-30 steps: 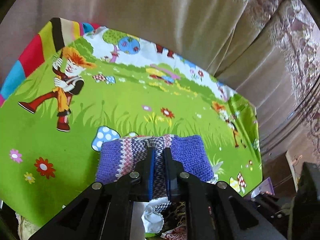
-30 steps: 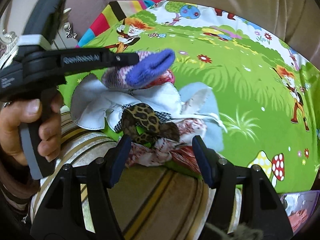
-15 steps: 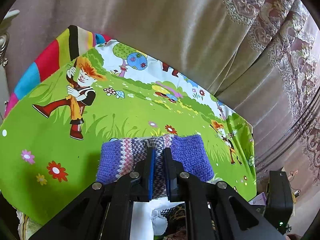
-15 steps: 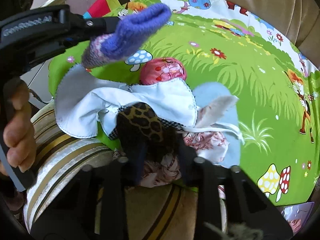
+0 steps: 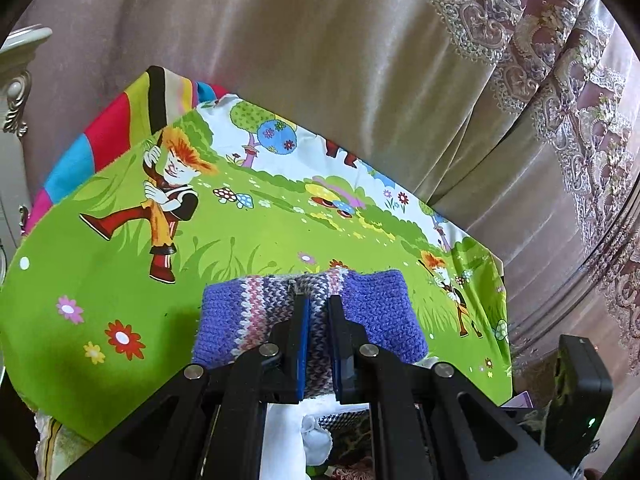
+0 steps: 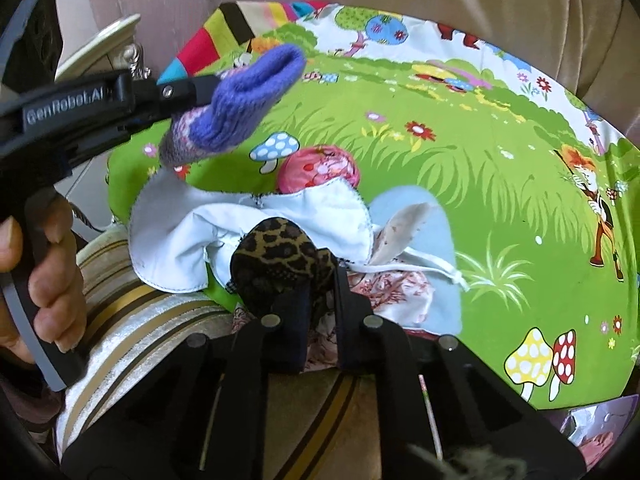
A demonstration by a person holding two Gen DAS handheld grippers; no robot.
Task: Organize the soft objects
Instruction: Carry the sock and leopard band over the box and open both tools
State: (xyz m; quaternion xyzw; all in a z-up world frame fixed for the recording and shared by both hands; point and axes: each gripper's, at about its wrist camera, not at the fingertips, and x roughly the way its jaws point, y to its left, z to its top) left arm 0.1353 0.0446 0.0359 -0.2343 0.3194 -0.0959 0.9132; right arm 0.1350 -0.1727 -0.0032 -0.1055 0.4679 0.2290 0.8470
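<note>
Your left gripper (image 5: 318, 304) has its fingers clenched on the knit piece (image 5: 376, 312), a purple item with a pink, white and grey striped band; the fingers pinch the striped middle, and the purple ends bulge out to either side. From the right wrist view you can see the knit piece (image 6: 244, 108) held in the air above the green cartoon cloth (image 6: 480, 168), clear of the pile beneath it, with your left hand (image 6: 44, 264) wrapped around the gripper's handle. Your right gripper (image 6: 320, 280) has its fingers closed tight on the leopard-print cloth (image 6: 280, 248), which bunches up between and above them at the near edge of the pile. Just behind the leopard-print cloth lies a white cloth (image 6: 256, 224) with a stitched edge, and touching its far side is a pink printed bundle (image 6: 320, 164). To the right of the white cloth sits a pale blue cloth (image 6: 436, 236), with a white drawstring (image 6: 432, 266) lying across it, and a red-and-white floral cloth (image 6: 392, 288) lies beside your right fingers. The pile rests on the green cartoon cloth near its front edge, next to a striped cushion (image 6: 140, 320). Curtains (image 5: 360, 60) hang behind the cloth.
</note>
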